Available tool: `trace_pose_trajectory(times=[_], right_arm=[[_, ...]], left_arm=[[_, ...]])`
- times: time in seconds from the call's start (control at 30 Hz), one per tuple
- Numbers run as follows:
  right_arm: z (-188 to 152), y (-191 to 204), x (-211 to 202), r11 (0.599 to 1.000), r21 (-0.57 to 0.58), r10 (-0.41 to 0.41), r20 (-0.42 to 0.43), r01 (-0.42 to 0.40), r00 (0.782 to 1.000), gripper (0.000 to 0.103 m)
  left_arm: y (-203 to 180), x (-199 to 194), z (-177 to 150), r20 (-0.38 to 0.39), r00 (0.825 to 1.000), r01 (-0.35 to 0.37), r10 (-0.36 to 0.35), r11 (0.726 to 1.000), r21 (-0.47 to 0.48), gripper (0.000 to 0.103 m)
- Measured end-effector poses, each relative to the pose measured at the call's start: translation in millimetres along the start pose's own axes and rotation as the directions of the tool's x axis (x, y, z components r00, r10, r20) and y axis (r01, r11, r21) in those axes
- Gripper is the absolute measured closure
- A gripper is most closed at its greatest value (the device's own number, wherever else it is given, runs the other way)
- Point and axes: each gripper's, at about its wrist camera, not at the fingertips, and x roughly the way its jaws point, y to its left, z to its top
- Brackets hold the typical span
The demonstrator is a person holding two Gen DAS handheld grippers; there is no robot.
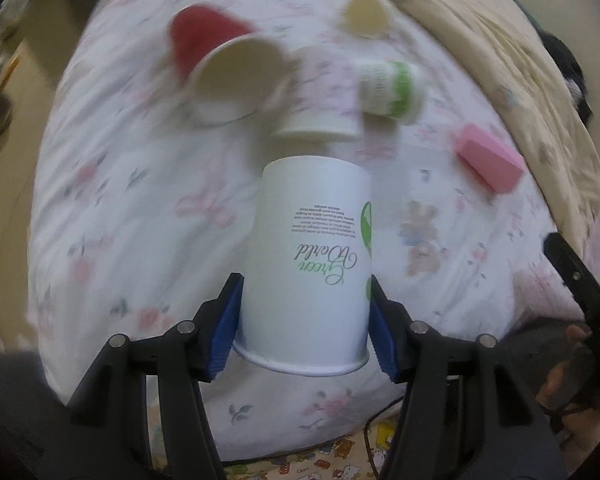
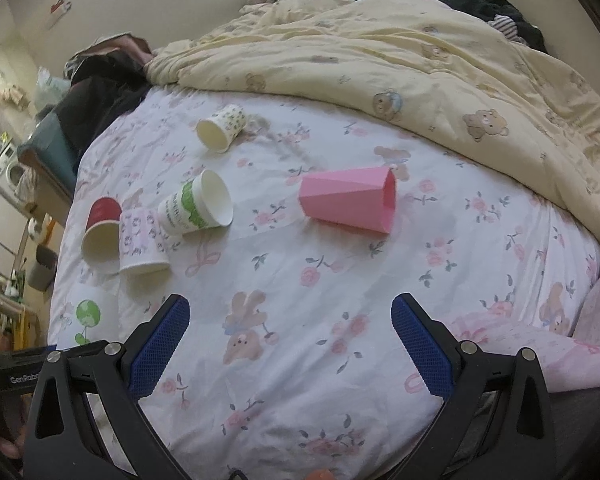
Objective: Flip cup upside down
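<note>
The white cup (image 1: pixel 306 268) stands rim-down, print inverted, on the floral bedsheet (image 1: pixel 132 216), clamped between the left gripper's (image 1: pixel 305 326) blue pads. Beyond lie blurred red cup (image 1: pixel 204 40) and pink cup (image 1: pixel 490 158), their interiors unclear. Right gripper (image 2: pixel 290 346) hangs spread, empty.

Soft, even indoor light; no glare and only faint shadows. Left wrist view: background smeared by motion blur, the red cup (image 1: pixel 204 46) and pink block (image 1: pixel 489 159) indistinct, while the held cup (image 1: pixel 308 264) is sharp with legible print. Right wrist view: sharp throughout. Both show strong fisheye curvature and dark vignetted corners.
</note>
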Motion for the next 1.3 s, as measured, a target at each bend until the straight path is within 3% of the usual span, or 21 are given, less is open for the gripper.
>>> trace_pose_trajectory(times=[0.13, 0.23, 0.4, 0.57, 0.6, 0.67, 0.73, 0.9, 1.1, 1.3], right_arm=[[-1.4, 8.7, 5.5, 1.000, -0.029, -0.006, -0.013, 0.006, 1.000, 0.000], [-2.1, 14.9, 10.2, 0.999, -0.052, -0.016, -0.022, 0.015, 1.000, 0.000], [-1.4, 17.8, 14.6, 0.998, -0.060, -0.030, -0.028, 0.028, 0.999, 0.000], [-3.8, 20.8, 17.5, 0.996, -0.076, -0.042, -0.034, 0.039, 0.999, 0.000], [-4.0, 21.2, 18.1, 0.996, -0.080, -0.042, -0.036, 0.039, 0.998, 0.000], [-3.3, 21.5, 18.8, 0.996, -0.081, -0.042, -0.036, 0.039, 0.998, 0.000], [-3.2, 21.1, 19.2, 0.997, -0.072, -0.037, -0.040, 0.034, 0.999, 0.000], [-2.4, 24.1, 19.7, 0.998, -0.064, -0.014, -0.045, 0.011, 0.999, 0.000], [-0.2, 26.1, 22.5, 0.998, -0.060, 0.000, -0.053, -0.003, 0.999, 0.000], [2.8, 26.1, 22.3, 0.999, -0.040, 0.023, -0.056, -0.026, 0.998, 0.000]], left_arm=[[18.3, 17.1, -7.6, -0.010, 1.000, 0.004, -0.006, 0.994, -0.110, 0.049], [22.0, 28.4, -8.9, -0.027, 1.000, 0.000, -0.004, 0.992, -0.128, 0.048], [14.5, 40.5, -10.2, -0.061, 0.998, 0.024, -0.032, 0.990, -0.136, 0.045], [1.2, 43.5, -9.7, -0.073, 0.997, 0.009, -0.015, 0.996, -0.087, 0.040], [-1.0, 45.1, -9.6, -0.080, 0.997, 0.003, -0.009, 0.997, -0.077, 0.039], [-3.7, 48.9, -10.4, -0.099, 0.995, -0.003, -0.004, 0.998, -0.067, 0.020], [-5.3, 50.8, -12.0, -0.119, 0.993, 0.003, -0.011, 0.998, -0.065, 0.008], [-7.6, 49.2, -15.1, -0.135, 0.991, 0.001, -0.008, 0.999, -0.051, 0.003], [-11.7, 26.2, -16.2, -0.092, 0.995, 0.040, -0.041, 0.999, -0.013, 0.003], [-10.7, -18.0, -7.5, 0.017, 0.999, 0.036, -0.037, 0.999, 0.023, 0.003]])
